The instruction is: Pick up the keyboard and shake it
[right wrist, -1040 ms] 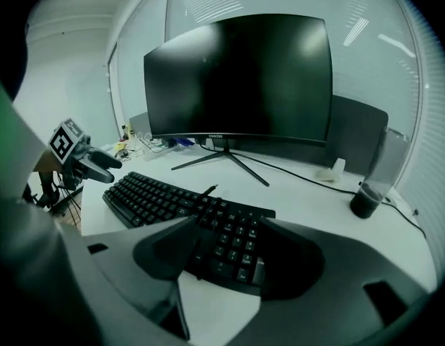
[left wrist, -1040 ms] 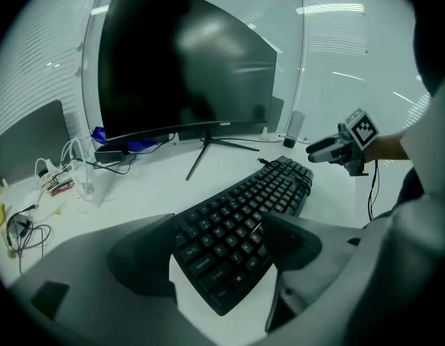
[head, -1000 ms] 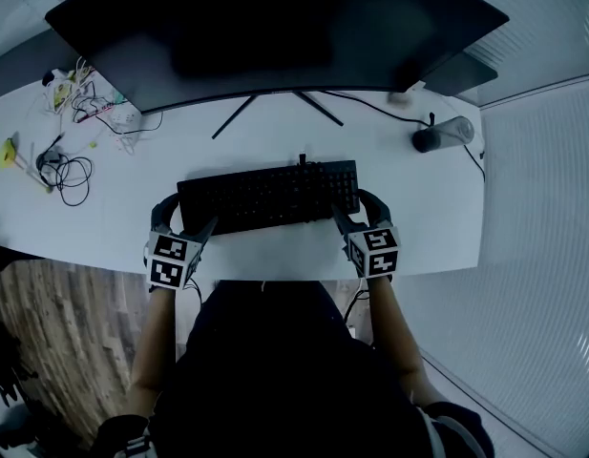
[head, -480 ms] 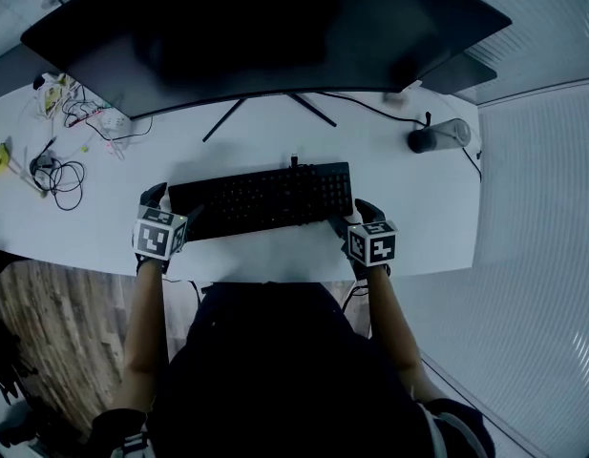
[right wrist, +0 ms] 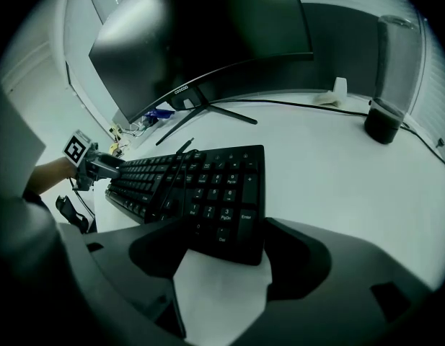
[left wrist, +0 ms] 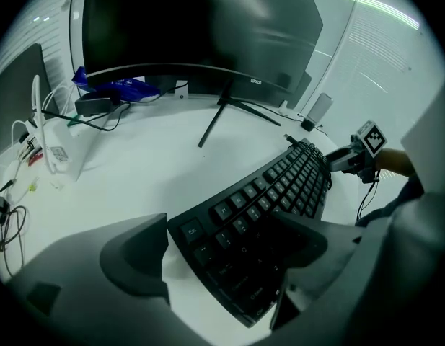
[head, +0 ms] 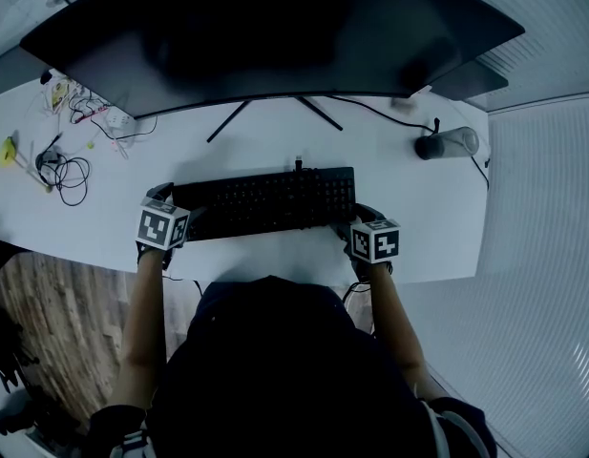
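A black keyboard (head: 265, 201) lies flat on the white desk (head: 409, 198) in front of the monitor. My left gripper (head: 178, 206) is at its left end. In the left gripper view the Esc corner of the keyboard (left wrist: 272, 193) sits between the wide jaws, with a gap at the outer jaw. My right gripper (head: 353, 218) is at the right end. In the right gripper view the numpad corner of the keyboard (right wrist: 200, 186) lies between its spread jaws. Both grippers' jaws have just been opening, and neither clamps the keyboard.
A wide dark monitor (head: 275, 36) on a splayed stand (head: 275, 113) fills the back of the desk. A dark cylinder (head: 445, 141) with a cable stands at the back right. Loose cables and small items (head: 60, 165) lie at the left. The desk's front edge runs just behind my grippers.
The keyboard has gone from slightly tilted to level on the desk. Both grippers came down with it, and their jaws stand wider at its ends.
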{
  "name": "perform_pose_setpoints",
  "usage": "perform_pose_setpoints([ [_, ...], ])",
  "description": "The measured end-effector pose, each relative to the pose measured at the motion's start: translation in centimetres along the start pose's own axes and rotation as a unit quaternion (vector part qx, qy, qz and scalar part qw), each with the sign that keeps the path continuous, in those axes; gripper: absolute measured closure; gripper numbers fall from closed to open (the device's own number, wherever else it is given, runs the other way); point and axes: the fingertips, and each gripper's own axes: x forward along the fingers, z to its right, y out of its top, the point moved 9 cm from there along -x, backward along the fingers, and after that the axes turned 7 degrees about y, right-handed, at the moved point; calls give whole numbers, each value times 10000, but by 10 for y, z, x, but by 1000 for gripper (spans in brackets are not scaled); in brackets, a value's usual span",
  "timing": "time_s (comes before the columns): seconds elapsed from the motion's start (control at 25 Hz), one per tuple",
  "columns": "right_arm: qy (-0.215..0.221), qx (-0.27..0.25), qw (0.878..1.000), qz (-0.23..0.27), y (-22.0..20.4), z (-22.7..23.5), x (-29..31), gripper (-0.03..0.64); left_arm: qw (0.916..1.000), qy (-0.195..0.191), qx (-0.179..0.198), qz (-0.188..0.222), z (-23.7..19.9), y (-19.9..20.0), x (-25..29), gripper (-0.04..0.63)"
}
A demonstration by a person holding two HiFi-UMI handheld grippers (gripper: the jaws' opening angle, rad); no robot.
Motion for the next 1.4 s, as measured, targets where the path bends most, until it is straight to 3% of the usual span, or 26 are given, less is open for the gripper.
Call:
perform_pose_setpoints([
  [0.44,-127,181,9998,-9,3,0,-2,304,9998,113,-130,-71,3,-2,-1,186],
  [0.72,-216,56,9997,-46,2,-5,-12,304,9985,133,-502,193,10,-15,-8,186],
  [1.08,-364,-256,9982,390,16,-16,-40,304,9937,346,-554,912,20,-6,-37,186],
  [1.4,-924,-1125,9846,963,58,-45,-87,302,9804,134,-1066,1652,20,-4,-50,186],
])
